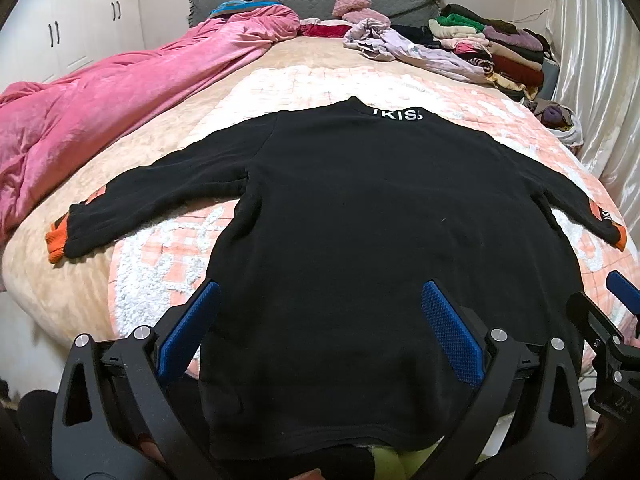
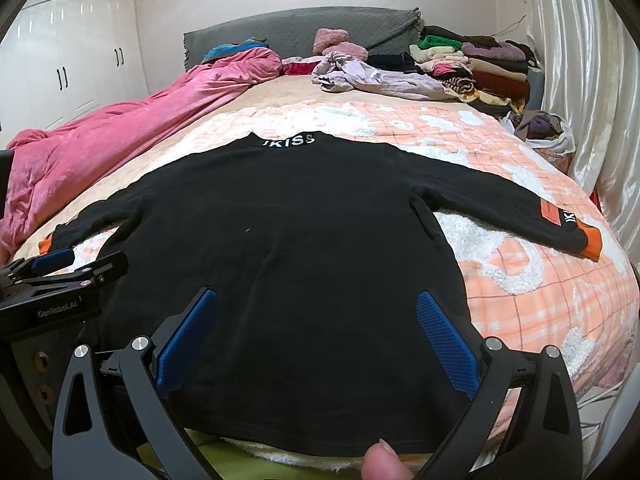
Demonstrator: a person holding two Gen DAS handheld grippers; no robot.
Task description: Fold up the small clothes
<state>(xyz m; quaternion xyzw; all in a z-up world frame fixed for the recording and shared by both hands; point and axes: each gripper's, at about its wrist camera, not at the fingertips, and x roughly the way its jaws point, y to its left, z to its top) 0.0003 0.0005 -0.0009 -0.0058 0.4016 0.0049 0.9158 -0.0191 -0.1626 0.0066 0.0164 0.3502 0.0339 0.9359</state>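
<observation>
A small black sweatshirt (image 1: 360, 200) with white collar lettering and orange cuffs lies flat on the bed, back up, both sleeves spread out; it also shows in the right wrist view (image 2: 300, 240). My left gripper (image 1: 320, 328) is open and empty, hovering over the lower left part of the hem. My right gripper (image 2: 316, 340) is open and empty over the lower right part of the hem. Each gripper shows at the edge of the other's view: the right gripper (image 1: 616, 320) and the left gripper (image 2: 68, 276).
An orange-and-white checked blanket (image 2: 520, 272) covers the bed under the sweatshirt. A pink quilt (image 1: 100, 112) lies along the left. Loose and stacked folded clothes (image 1: 500, 48) sit at the head right. A curtain (image 2: 580, 80) hangs on the right, wardrobes (image 2: 60, 72) on the left.
</observation>
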